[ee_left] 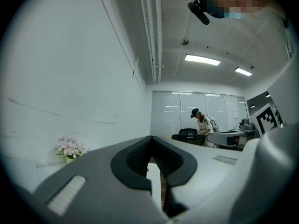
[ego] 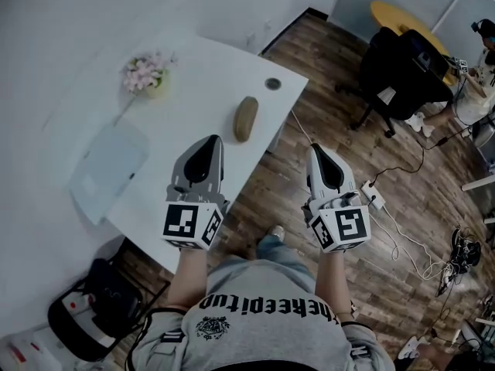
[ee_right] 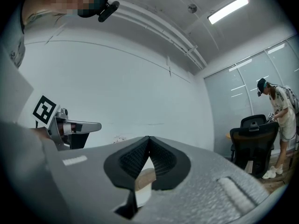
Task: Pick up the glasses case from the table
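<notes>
Not begun: glasses case [ego: 246, 118] flat on bench [ego: 209, 76], just ahead of left hand-held gripper [ego: 214, 140] and right hand-held gripper [ego: 315, 150], both closed tight, holding nothing; reach, grasp, lift all left to do.

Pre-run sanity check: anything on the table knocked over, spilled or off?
Nothing stands out. The glasses case lies flat and closed near the table edge, the flowers are upright, and nothing is spilled. Only untidy bit: power strip and cables loose on the floor.
</notes>
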Tool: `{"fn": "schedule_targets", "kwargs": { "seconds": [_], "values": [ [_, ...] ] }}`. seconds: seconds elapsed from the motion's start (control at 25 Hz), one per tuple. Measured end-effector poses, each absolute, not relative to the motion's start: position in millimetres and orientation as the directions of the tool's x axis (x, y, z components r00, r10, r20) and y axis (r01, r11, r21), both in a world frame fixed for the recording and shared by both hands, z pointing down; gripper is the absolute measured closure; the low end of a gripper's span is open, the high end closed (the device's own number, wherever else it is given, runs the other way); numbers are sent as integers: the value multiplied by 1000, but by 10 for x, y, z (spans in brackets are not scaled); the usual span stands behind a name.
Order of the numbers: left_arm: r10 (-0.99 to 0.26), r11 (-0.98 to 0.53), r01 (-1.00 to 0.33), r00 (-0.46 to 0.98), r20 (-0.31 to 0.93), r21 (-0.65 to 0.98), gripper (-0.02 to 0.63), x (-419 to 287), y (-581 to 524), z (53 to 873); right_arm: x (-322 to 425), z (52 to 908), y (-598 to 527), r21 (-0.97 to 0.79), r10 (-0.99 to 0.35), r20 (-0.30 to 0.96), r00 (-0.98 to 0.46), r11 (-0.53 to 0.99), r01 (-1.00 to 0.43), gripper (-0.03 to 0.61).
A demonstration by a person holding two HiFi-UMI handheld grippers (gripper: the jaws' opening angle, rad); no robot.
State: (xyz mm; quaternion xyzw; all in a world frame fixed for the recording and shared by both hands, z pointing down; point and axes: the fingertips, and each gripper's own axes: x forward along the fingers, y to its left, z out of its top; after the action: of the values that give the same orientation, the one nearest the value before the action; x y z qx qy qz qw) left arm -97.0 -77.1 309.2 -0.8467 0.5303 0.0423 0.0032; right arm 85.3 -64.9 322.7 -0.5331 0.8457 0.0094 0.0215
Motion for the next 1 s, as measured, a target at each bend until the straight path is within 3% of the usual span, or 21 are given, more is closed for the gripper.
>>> {"fn": "schedule_targets", "kwargs": {
  "seconds": [0.48, 1.0],
  "values": [
    [-914, -392, -920, 390, -113, 1, 595, -605, -809, 3021, 1197, 3205, -967, -6, -855, -52, -517, 518, -856, 577],
    [-955, -262, -963, 268, -130, -67, 595, -680, -575, 2871, 1024, 3130, -1133, -7, -773, -86, -629, 632, -775, 577]
  ]
}}
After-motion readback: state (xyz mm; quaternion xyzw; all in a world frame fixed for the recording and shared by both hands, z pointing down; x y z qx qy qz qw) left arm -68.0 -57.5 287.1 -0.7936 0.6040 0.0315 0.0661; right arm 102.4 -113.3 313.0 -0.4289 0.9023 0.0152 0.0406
